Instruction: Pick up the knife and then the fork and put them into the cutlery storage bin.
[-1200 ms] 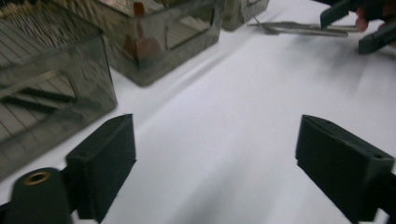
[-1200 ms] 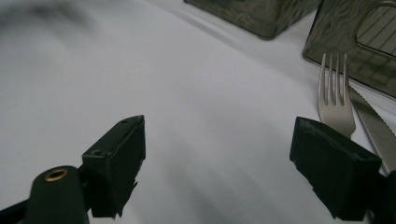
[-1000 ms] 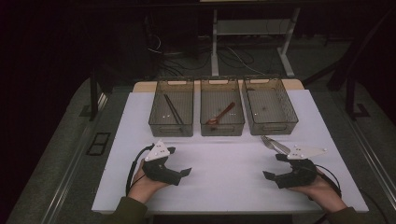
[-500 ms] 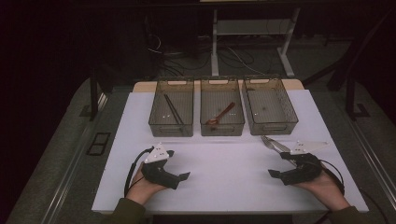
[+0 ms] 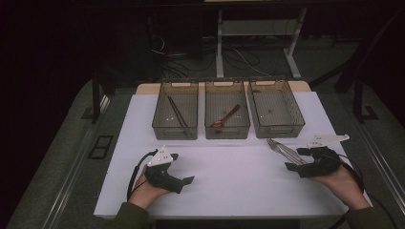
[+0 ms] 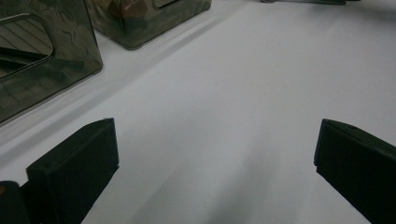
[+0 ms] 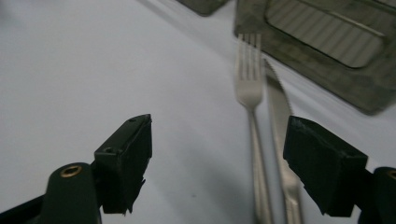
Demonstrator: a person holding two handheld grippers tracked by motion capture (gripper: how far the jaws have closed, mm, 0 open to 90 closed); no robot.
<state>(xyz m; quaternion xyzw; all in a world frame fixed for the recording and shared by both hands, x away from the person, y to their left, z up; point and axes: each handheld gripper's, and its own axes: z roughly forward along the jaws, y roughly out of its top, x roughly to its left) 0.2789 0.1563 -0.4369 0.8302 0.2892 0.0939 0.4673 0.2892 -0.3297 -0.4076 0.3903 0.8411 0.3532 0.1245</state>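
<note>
Since the earlier high view, the right gripper (image 5: pixel 292 160) has drawn a little toward the near right corner of the white tabletop (image 5: pixel 229 176), away from the right-hand bin, and its black fingers (image 7: pixel 128 158) have just been closing slightly, though they stand well apart with nothing pressed between them. In the right gripper view the silver metal fork (image 7: pixel 250 93) and the silver serrated table knife (image 7: pixel 279 116) lie side by side on the tabletop, touching or nearly so, their handles running back between the two fingers and closer to the right-hand one, their tips pointing at the right-hand bin. In the high view the same pair lies just in front of the smoky translucent plastic bin on the right (image 5: pixel 277 107), with the right gripper at the handle ends. The left gripper (image 5: pixel 184 176) rests in the person's left hand (image 5: pixel 148 188) on the tabletop, in front of the left-hand smoky bin (image 5: pixel 175 112) and well apart from the cutlery; its fingers (image 6: pixel 77 172) are spread wide over bare white surface, holding nothing. That left bin holds dark chopsticks (image 5: pixel 176 112), and the middle bin (image 5: pixel 227 112) holds a reddish-brown spoon (image 5: pixel 225 117).
</note>
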